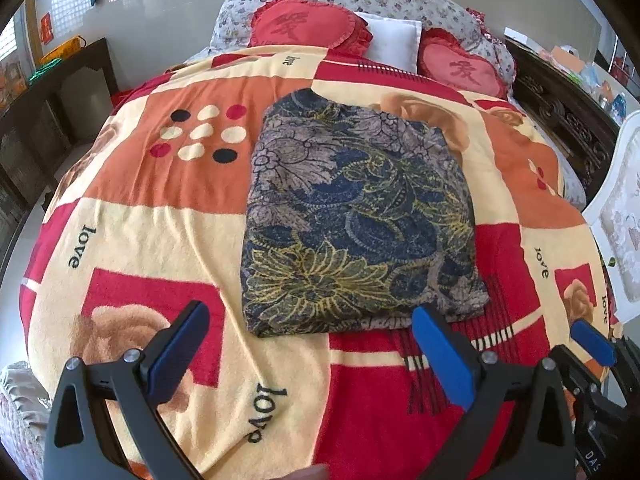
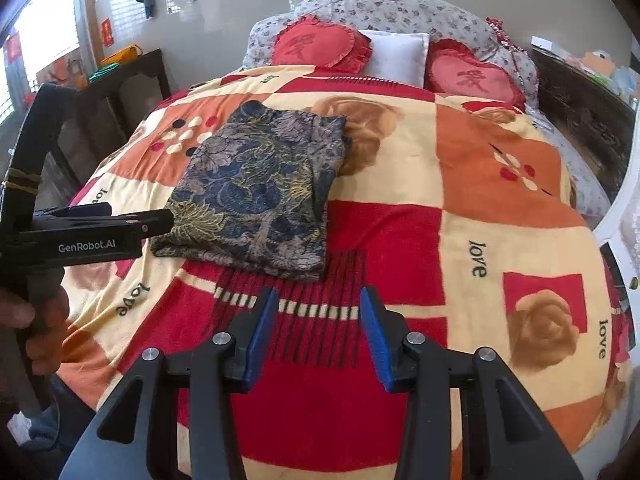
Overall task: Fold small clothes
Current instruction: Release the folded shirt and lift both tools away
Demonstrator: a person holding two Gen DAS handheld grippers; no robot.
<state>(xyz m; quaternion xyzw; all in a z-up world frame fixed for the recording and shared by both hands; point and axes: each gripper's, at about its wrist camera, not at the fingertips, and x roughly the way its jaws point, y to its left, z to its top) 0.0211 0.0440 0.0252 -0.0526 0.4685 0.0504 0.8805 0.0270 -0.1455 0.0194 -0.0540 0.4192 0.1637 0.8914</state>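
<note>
folded floral garment [image 1: 356,216] lies flat on the patchwork blanket [image 1: 160,240], long axis running away toward the pillows. left gripper [image 1: 312,344] jaws wide, empty, just short of its near edge. right gripper [image 2: 318,336] part-open, empty, garment ahead-left; left is nearer.

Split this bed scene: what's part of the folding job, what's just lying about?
Job: folded navy-and-gold floral garment; left gripper and right gripper, jaws open.
Lying about: patchwork "love" blanket; red heart-shaped cushions; white pillow.
</note>
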